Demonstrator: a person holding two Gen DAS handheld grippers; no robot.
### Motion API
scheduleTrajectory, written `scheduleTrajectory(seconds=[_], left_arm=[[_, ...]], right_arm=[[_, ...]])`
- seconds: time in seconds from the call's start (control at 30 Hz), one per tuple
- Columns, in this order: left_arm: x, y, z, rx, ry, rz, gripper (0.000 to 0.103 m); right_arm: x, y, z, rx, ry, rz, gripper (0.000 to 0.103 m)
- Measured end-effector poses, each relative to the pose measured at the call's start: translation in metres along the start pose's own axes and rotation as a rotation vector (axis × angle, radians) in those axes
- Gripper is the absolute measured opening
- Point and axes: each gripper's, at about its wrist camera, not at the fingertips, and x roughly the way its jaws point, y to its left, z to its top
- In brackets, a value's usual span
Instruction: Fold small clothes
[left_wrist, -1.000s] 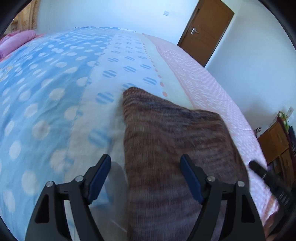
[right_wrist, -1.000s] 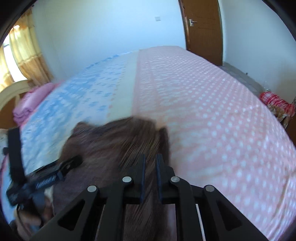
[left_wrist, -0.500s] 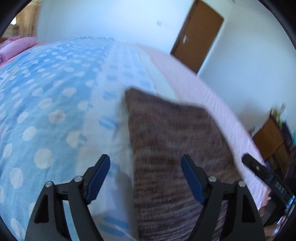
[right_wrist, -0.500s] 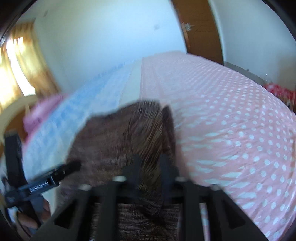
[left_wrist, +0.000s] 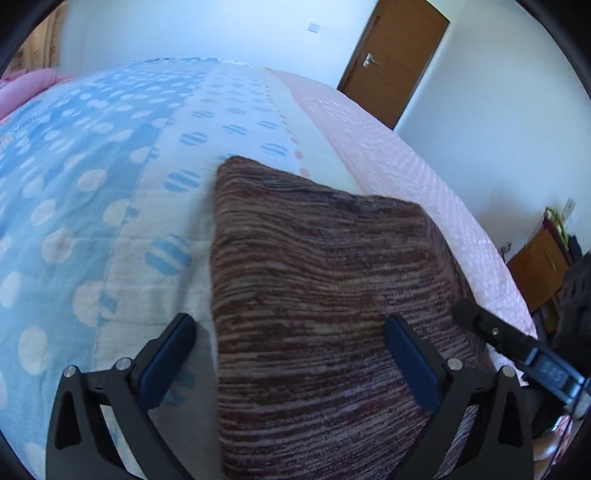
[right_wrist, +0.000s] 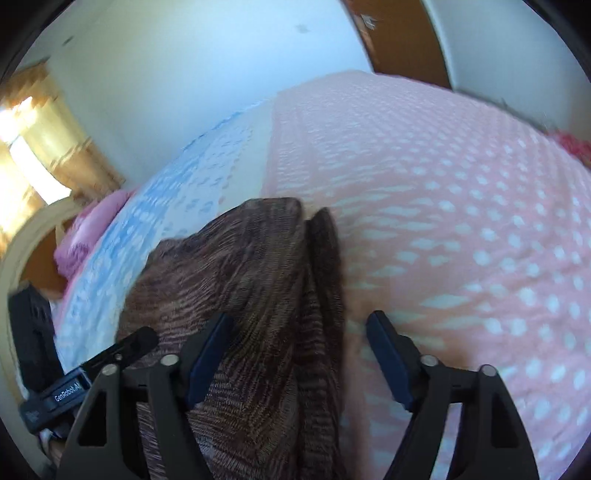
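Brown knit garment released, right gripper just opened

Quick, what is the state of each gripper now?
Left gripper: open, jaws just widened, pads not pressing the brown garment.
Right gripper: open, jaws just opened, garment lies loose between them on the bed.

- Brown striped knitted cloth garment: rough, matt weave.
- Blue and pink dotted cotton bedspread: soft, matt.
- Brown wooden door: smooth, slightly glossy.
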Motion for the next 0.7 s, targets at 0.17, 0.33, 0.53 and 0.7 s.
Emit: scheduleTrajectory(seconds=[0.17, 0.33, 0.53, 0.7], left_arm=[[-0.001, 0.005, 0.0, -0.019, -0.006, -0.021, 0.103], [0.001, 0.004, 0.0, 0.009, 0.001, 0.015, 0.102], [0.002, -0.003, -0.001, 0.038, 0.0, 0.043, 0.091], [0.001, -0.005, -0.002, 0.05, -0.015, 0.032, 0.074]], right_arm=[[0.007, 0.006, -0.001, -0.036, 0.02, 0.038, 0.081], [0.016, 0.009, 0.002, -0.047, 0.045, 0.022, 0.081], [0.02, 0.029, -0.001, -0.167, 0.063, -0.003, 0.049], [0.019, 0.031, -0.004, -0.184, 0.057, 0.014, 0.04]])
